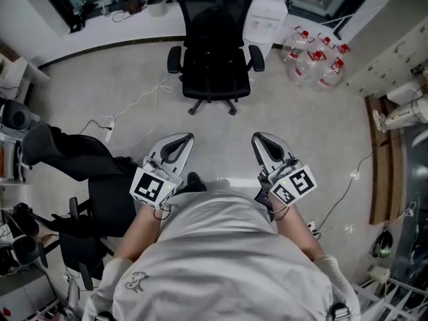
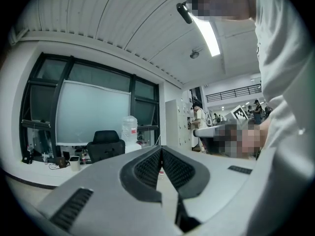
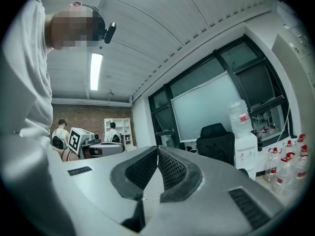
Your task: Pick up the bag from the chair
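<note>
At the upper middle of the head view stands the black office chair (image 1: 215, 52), on the grey floor (image 1: 134, 72) and turned toward the person. Its seat and back are both very dark, so I cannot tell from any view whether the bag lies on it.

Lower in the frame, well apart from this chair, the left gripper (image 1: 183, 140) and the right gripper (image 1: 259, 140) are held side by side in front of the person's body, both pointing toward the chair. In the left gripper view its two ribbed pads (image 2: 147, 167) meet at the tips, fully closed, and nothing is caught between them. The right gripper view shows the same: the pads are pressed together at the front and hold nothing.

Just right of the chair stands a white water dispenser (image 1: 266, 15), and near it, at the upper right, a group of water bottles (image 1: 315, 57) with red caps. A white cable (image 1: 144, 99) runs over the floor left of the chair. At the lower left stands a second chair (image 1: 110, 204), also dark.
</note>
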`<control>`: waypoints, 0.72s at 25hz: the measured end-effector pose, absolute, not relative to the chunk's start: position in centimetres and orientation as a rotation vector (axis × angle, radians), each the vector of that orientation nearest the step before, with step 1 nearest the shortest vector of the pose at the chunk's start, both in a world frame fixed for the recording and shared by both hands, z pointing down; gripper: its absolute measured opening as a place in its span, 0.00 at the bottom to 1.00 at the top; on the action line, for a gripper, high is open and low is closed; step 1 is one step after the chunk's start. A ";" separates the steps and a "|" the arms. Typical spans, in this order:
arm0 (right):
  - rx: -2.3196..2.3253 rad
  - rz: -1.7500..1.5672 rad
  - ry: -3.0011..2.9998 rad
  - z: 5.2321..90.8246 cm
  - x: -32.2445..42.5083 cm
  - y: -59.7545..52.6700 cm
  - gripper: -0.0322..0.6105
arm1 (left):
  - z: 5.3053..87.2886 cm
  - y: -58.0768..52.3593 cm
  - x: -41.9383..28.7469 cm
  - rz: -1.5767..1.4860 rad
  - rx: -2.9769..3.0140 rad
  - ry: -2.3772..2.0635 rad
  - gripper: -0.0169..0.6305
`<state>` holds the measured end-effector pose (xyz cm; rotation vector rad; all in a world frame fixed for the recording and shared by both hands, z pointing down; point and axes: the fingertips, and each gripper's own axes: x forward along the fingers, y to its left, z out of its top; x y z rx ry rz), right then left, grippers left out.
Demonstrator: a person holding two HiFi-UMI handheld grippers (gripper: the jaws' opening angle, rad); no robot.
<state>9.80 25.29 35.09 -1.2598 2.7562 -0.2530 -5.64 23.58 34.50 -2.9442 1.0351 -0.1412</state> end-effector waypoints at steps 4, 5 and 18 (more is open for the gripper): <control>-1.264 -0.232 2.750 34.1 7.2 22.7 0.10 | 33.5 20.8 -8.2 -0.139 -2.943 1.014 0.05; -1.265 -0.232 2.746 34.1 6.6 22.2 0.10 | 33.3 20.2 -8.7 -0.141 -2.942 1.007 0.05; -1.231 -0.251 2.795 35.1 2.2 17.3 0.10 | 34.3 15.5 -13.1 -0.163 -2.956 1.040 0.05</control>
